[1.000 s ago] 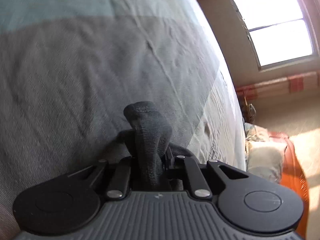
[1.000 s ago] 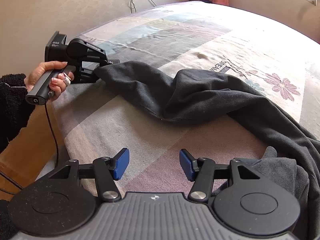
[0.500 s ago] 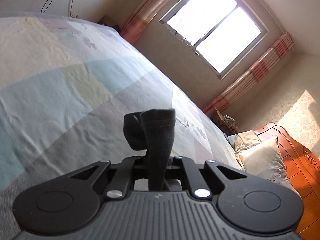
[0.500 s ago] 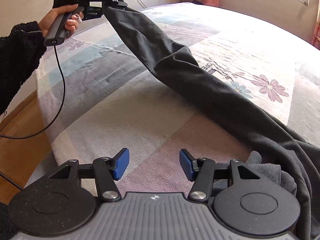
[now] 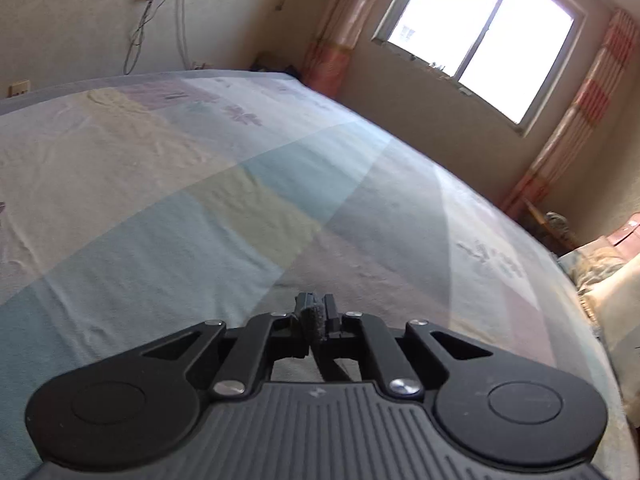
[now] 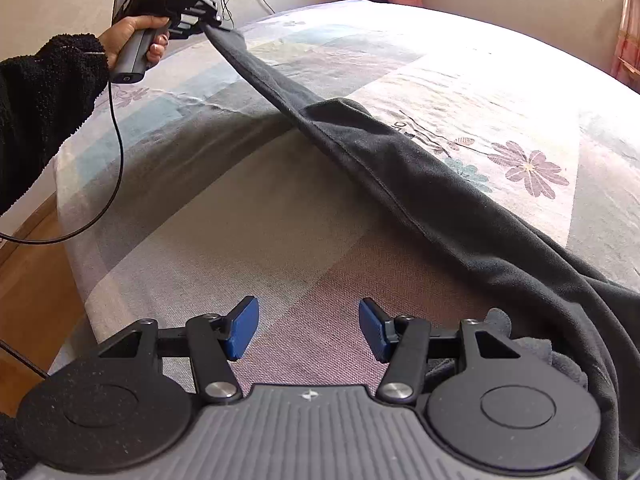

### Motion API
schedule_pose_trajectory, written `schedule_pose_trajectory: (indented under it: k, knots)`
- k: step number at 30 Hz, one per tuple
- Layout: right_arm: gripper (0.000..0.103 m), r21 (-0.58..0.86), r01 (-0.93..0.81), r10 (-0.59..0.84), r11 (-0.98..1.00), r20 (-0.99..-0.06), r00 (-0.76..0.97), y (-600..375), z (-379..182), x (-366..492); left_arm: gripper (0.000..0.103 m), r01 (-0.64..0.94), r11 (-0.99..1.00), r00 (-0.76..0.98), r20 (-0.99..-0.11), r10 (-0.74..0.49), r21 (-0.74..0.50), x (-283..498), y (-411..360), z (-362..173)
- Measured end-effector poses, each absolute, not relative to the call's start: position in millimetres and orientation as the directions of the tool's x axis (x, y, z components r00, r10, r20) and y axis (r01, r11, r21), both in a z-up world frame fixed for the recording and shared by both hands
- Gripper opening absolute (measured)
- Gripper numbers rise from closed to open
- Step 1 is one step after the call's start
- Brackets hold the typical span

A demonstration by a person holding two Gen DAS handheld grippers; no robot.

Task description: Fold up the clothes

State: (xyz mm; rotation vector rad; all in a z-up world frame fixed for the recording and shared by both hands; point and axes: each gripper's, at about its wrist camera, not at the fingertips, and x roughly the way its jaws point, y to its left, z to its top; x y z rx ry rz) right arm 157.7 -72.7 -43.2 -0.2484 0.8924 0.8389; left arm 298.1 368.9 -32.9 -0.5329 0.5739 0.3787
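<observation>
Dark garment (image 6: pixel 460 208) bunches at lower right of the right wrist view, just beside the right gripper (image 6: pixel 308 328), partly behind its body. Right gripper jaws spread wide, blue pads (image 6: pixel 244 326) apart, nothing between them, only patchwork bedspread (image 6: pixel 280 216) below. From the bunch, garment runs as a taut diagonal band up to upper left of the frame, lifted off the bed along most of that stretch. At far end, left gripper (image 6: pixel 208 24) clamps the garment's tip; a hand (image 6: pixel 136 36) in a black fuzzy sleeve (image 6: pixel 44 100) holds the handle, cable (image 6: pixel 116 152) hanging below. Left wrist view: left gripper (image 5: pixel 316 316) fingers pinched on a small nub of dark cloth at lower centre, bedspread beyond, window (image 5: pixel 476 36) at upper right.
</observation>
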Motion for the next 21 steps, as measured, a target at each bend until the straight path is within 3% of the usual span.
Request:
schedule_pose_trajectory:
  k: [4,8,11,14,18,21]
  knots:
    - [0.061,0.144,-0.732,0.544,0.665,-0.765,0.344,-74.1,-42.1,157.1,0.004,-0.584,0.754,0.705,-0.648,0.288,-0.3,288.8,388.8,-44.7]
    - [0.062,0.148,-0.736,0.551,0.661,-0.761,0.342,-75.6,-40.4,155.8,0.005,-0.589,0.737,0.7,-0.665,0.26,-0.332,273.7,402.1,-45.7]
    - [0.062,0.142,-0.739,0.55,0.659,-0.761,0.344,-76.5,-38.2,157.6,0.007,-0.546,0.759,0.71,-0.677,0.194,-0.355,263.5,390.0,-52.3]
    - [0.062,0.144,-0.739,0.555,0.659,-0.756,0.347,-76.1,-36.0,160.9,0.019,-0.493,0.783,0.717,-0.687,0.118,-0.379,253.5,374.1,-59.9]
    - [0.061,0.138,-0.736,0.556,0.663,-0.749,0.36,-76.5,-32.0,162.6,0.02,-0.408,0.827,0.712,-0.702,0.023,-0.387,241.5,341.9,-70.3]
    - [0.061,0.135,-0.718,0.546,0.683,-0.747,0.379,-82.0,-29.6,166.8,0.026,-0.298,0.88,0.705,-0.707,-0.058,-0.37,233.9,300.1,-75.7]
